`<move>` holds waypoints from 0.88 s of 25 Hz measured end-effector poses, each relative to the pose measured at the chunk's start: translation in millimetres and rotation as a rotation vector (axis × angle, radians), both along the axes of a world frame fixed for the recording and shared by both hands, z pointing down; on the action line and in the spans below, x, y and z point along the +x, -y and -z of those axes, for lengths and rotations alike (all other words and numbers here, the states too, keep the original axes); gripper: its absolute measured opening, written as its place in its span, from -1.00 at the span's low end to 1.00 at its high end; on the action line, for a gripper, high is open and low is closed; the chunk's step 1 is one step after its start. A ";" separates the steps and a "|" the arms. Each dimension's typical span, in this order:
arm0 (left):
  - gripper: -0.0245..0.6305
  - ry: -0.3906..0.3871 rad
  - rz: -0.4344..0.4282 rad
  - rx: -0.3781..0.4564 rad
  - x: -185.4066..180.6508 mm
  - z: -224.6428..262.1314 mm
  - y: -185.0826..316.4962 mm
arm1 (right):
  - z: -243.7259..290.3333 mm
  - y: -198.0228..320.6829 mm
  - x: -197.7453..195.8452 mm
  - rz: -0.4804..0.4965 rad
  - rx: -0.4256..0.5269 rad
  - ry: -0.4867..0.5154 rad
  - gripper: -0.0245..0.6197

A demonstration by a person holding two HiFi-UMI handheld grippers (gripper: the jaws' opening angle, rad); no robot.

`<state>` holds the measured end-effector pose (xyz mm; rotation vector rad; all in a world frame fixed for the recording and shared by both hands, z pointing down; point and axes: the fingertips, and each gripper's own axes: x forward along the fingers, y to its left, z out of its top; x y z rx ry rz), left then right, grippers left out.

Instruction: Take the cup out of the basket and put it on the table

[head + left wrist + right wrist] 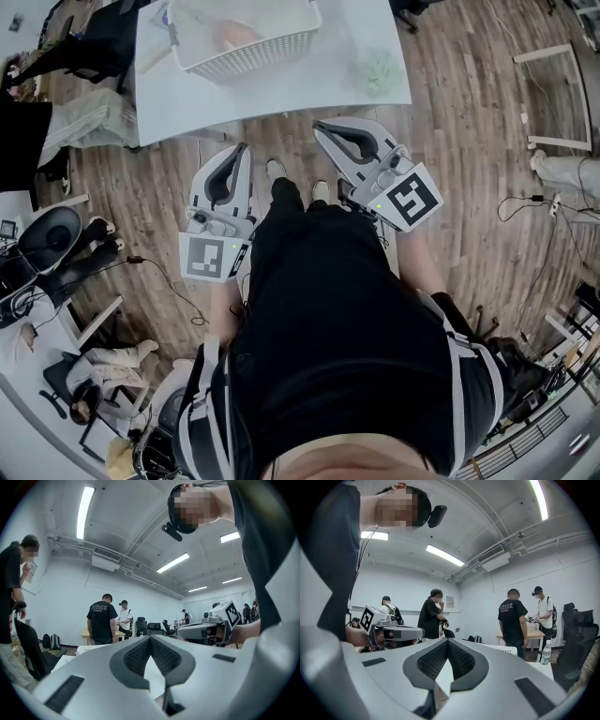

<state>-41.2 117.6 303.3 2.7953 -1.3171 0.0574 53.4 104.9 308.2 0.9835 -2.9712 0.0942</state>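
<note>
Left claw (150,638): my jaws were closed tip to tip, with nothing between them
Right claw (447,641): it was closed and empty too
Where I held them: both were level in front of my body over the wooden floor, short of the table (309,86) and touching nothing
Basket (253,56): it stood on the table, well apart from both claws
Cup (234,36): a pinkish shape inside the basket, which I took for the cup, not yet taken out
Done: nothing yet, as I judged it
Left: I had to reach in, open a claw, grip the cup, lift it over the rim and set it on bare tabletop
</note>
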 end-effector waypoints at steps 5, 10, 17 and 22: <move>-0.87 -0.010 -0.013 -0.002 -15.1 -0.8 27.6 | -2.1 26.4 -15.8 -0.004 -0.003 -0.021 -0.87; -0.87 -0.014 -0.026 0.002 -31.4 0.9 52.2 | 3.7 52.1 -31.6 -0.024 0.001 -0.017 -0.87; -0.87 -0.011 -0.073 0.003 -57.1 -3.1 80.0 | 0.3 79.4 -58.5 -0.055 -0.001 -0.046 -0.87; -0.87 -0.012 -0.104 -0.001 -69.3 -8.0 93.8 | -4.0 87.5 -69.6 -0.091 -0.018 -0.057 -0.87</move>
